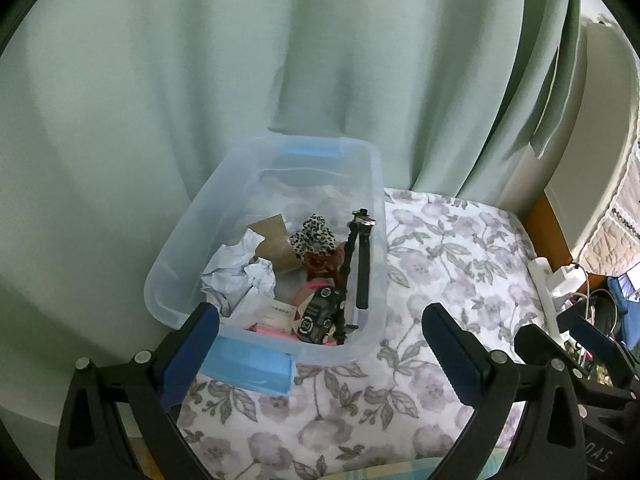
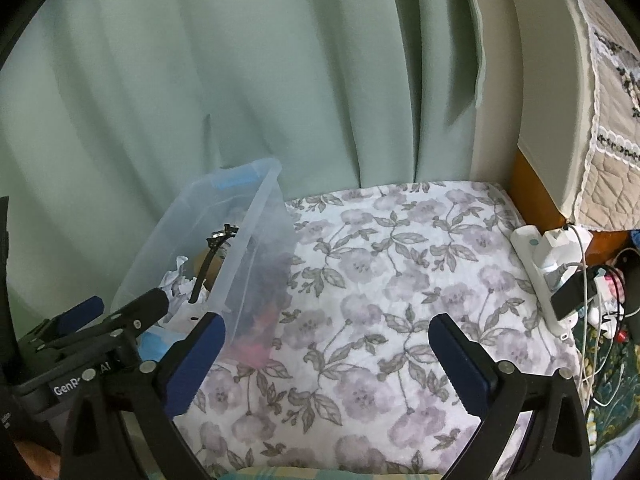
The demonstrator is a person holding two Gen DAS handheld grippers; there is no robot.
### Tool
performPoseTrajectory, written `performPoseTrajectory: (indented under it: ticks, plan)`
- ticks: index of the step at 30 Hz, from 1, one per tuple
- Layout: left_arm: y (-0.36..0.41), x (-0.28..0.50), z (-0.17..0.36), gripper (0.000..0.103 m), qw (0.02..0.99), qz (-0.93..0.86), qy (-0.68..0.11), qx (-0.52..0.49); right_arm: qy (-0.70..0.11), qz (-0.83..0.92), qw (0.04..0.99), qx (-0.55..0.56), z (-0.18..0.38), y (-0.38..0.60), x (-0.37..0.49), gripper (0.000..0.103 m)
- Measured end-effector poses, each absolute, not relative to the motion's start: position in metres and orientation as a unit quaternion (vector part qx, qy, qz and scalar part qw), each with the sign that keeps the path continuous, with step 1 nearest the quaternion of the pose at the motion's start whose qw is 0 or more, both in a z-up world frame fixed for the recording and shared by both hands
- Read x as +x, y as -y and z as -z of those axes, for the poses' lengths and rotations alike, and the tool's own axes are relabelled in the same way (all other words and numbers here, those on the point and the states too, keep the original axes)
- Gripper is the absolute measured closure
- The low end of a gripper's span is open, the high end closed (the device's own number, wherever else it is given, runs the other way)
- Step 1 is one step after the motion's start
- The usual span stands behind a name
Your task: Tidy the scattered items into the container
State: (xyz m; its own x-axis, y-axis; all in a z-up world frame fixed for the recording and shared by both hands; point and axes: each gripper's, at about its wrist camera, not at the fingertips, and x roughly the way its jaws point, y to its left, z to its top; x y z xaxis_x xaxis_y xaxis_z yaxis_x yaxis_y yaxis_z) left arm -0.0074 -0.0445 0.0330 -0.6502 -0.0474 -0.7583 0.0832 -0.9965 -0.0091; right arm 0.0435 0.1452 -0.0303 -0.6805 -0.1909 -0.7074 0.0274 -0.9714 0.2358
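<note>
A clear plastic bin [image 1: 376,184] with blue handles stands on the floral bedspread [image 1: 440,256] by the curtain. Inside lie crumpled white paper [image 1: 240,276], a leopard scrunchie [image 1: 314,236], a red hair claw [image 1: 320,266], a black folding tripod [image 1: 362,260], a brown card [image 1: 276,248] and a small black device [image 1: 320,314]. My left gripper [image 1: 320,352] is open and empty, just in front of the bin's near end. My right gripper [image 2: 326,356] is open and empty over the bedspread [image 2: 400,264], to the right of the bin [image 2: 260,216].
A green curtain [image 1: 280,80] hangs behind the bin. A white power strip [image 2: 548,272] with plugs and cables lies at the bed's right edge, with a wooden frame [image 2: 532,192] behind. The left gripper also shows at the left in the right wrist view [image 2: 116,312].
</note>
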Motion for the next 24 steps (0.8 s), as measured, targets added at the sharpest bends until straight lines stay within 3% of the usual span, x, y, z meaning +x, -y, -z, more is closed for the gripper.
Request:
performPoseTrajectory:
  ticks: [24]
  plan:
    - [0.0408,-0.0062,-0.0326,0.002,0.035,0.909,-0.028,0.415,0.101,0.91,0.053,0.397,0.0302,-0.1515,0.0447,0.0]
